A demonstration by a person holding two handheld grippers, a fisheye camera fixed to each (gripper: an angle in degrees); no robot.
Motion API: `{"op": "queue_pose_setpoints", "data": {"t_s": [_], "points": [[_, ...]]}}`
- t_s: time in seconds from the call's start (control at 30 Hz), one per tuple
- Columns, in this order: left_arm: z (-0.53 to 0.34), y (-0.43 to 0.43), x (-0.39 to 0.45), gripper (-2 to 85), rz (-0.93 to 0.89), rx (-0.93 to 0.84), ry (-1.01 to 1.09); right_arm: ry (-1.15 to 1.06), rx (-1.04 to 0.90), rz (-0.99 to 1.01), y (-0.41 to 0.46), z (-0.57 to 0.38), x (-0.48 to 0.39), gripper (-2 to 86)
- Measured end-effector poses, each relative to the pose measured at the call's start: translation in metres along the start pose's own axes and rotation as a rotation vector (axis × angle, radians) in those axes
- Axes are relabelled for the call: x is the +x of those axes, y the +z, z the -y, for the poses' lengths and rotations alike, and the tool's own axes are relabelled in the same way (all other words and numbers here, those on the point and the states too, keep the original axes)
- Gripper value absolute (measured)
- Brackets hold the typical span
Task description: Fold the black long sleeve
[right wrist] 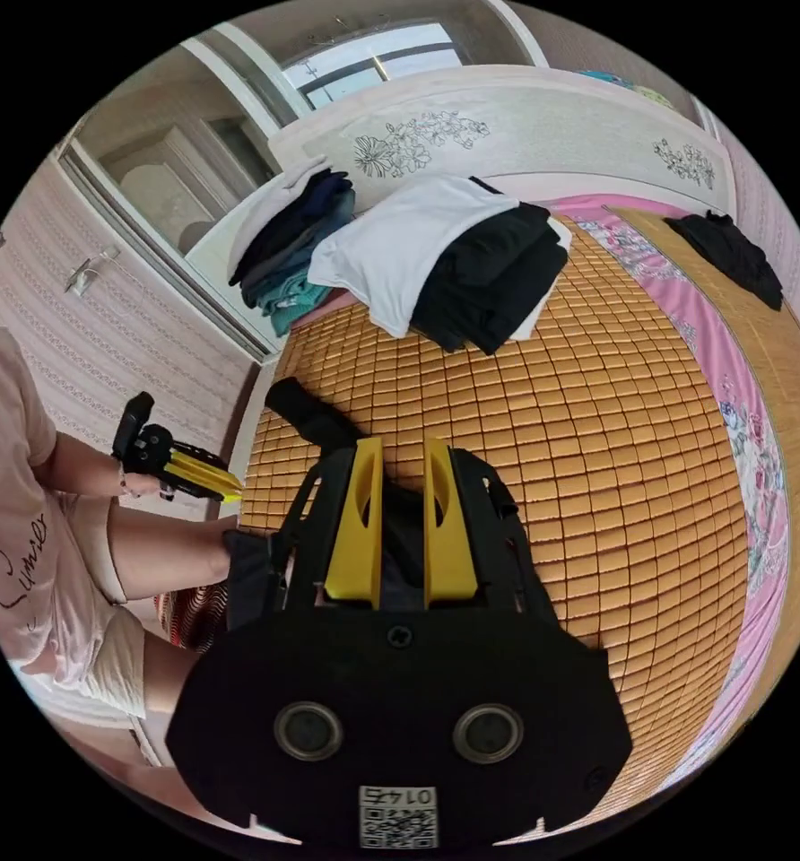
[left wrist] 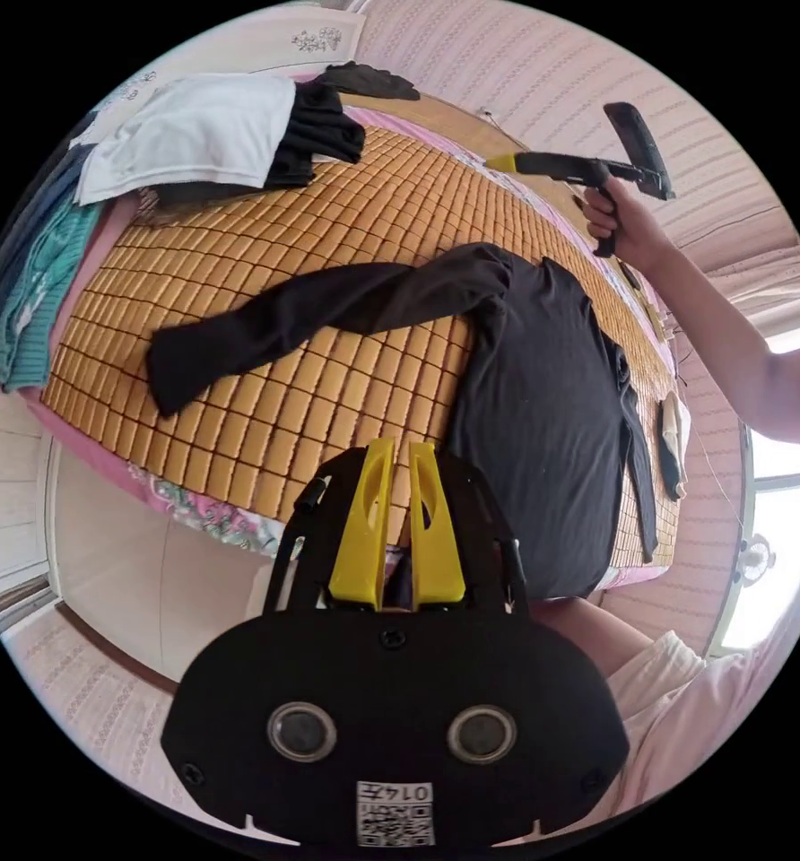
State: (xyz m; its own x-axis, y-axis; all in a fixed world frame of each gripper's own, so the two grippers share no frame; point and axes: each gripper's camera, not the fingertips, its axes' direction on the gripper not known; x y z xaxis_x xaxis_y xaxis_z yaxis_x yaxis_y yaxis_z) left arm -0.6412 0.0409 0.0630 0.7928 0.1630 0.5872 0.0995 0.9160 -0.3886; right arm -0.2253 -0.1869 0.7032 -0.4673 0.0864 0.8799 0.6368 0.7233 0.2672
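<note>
At the mat's (left wrist: 346, 215) near edge we see the shirt (left wrist: 534, 395) lying flat, one sleeve (left wrist: 274, 332) stretched across. Both our grippers, left (left wrist: 398, 453) and right (right wrist: 398, 448), hover slightly parted, empty. It looks soft, light, limp; we'd pinch cuff or shoulder seam.

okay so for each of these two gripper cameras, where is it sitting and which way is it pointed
Left gripper view: rides the left gripper, at the bed's near edge, facing across the bamboo mat at the spread black long sleeve; the person's arm holds the right gripper beyond.
Right gripper view: rides the right gripper, above the mat, facing the clothes pile and headboard; the person's torso, legs and left gripper show.
Shared: mat, shirt, pile.
</note>
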Motion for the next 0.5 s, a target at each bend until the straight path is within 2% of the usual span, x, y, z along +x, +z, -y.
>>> {"op": "queue_pose_setpoints", "data": {"t_s": [0.13,0.2,0.33,0.4,0.5], "points": [[-0.006,-0.03,-0.053,3.5,0.177,0.019,-0.102,0.112,-0.193,-0.122,0.048,-0.007,0.027,11.1],[0.0,-0.034,-0.063,4.7,0.268,0.034,-0.067,0.117,-0.243,-0.17,0.07,-0.004,0.03,11.0],[0.025,-0.026,-0.088,8.1,0.362,0.008,-0.034,0.157,-0.399,-0.268,0.119,0.0,0.041,5.6],[0.036,-0.023,-0.1,8.5,0.38,-0.006,-0.048,0.153,-0.366,-0.298,0.12,0.002,0.04,2.2],[0.046,-0.02,-0.114,2.7,0.33,-0.032,-0.047,0.162,-0.322,-0.302,0.114,0.005,0.042,1.0]]}}
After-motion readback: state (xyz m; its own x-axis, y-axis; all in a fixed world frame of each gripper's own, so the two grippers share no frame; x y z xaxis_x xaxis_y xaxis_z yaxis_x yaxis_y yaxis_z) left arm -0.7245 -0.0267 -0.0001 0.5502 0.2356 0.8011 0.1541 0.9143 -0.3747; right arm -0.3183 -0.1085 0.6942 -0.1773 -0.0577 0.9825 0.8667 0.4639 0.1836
